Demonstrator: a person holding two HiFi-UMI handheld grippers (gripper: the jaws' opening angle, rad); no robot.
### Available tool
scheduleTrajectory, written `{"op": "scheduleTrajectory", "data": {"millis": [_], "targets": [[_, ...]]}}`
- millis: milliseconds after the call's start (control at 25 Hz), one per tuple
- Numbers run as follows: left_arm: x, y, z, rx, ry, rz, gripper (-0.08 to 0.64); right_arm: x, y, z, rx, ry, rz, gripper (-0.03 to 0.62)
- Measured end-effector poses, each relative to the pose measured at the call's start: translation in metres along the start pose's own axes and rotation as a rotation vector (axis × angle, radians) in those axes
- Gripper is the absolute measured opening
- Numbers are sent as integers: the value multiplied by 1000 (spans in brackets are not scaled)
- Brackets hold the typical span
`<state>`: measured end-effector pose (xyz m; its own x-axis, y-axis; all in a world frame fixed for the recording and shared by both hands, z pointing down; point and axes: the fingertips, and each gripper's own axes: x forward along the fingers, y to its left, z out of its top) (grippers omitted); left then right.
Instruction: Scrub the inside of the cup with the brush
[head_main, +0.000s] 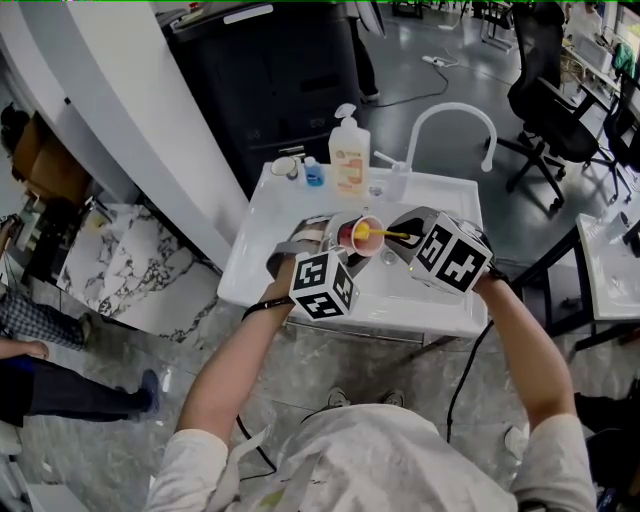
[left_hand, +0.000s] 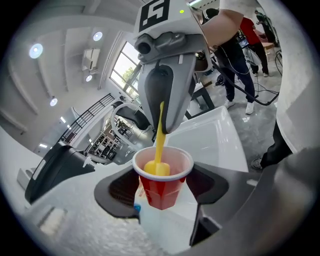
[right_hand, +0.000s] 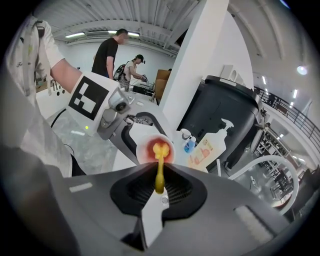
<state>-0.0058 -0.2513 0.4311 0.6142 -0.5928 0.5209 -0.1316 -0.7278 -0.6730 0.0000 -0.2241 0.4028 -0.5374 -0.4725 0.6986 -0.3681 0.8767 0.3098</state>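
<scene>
Left claw (left_hand: 164, 189) grips the red cup (head_main: 360, 235) by its sides, tilted over the white sink (head_main: 445, 200). Right claw (right_hand: 159, 186) is clenched on the handle of the yellow brush (right_hand: 159, 167), whose head sits inside the cup. A soap bottle (head_main: 349, 155) stands on the sink's back rim.

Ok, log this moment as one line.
left gripper: holds cup | right gripper: holds brush | brush head: inside cup | over sink
</scene>
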Motion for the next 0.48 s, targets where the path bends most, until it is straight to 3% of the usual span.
{"op": "scheduleTrajectory", "data": {"millis": [160, 480], "targets": [[-1, 3, 4, 16, -10, 18, 296, 5, -2, -3, 11, 22, -21, 35], [-3, 12, -2, -29, -13, 52, 295, 11, 5, -7, 61, 26, 11, 35]]}}
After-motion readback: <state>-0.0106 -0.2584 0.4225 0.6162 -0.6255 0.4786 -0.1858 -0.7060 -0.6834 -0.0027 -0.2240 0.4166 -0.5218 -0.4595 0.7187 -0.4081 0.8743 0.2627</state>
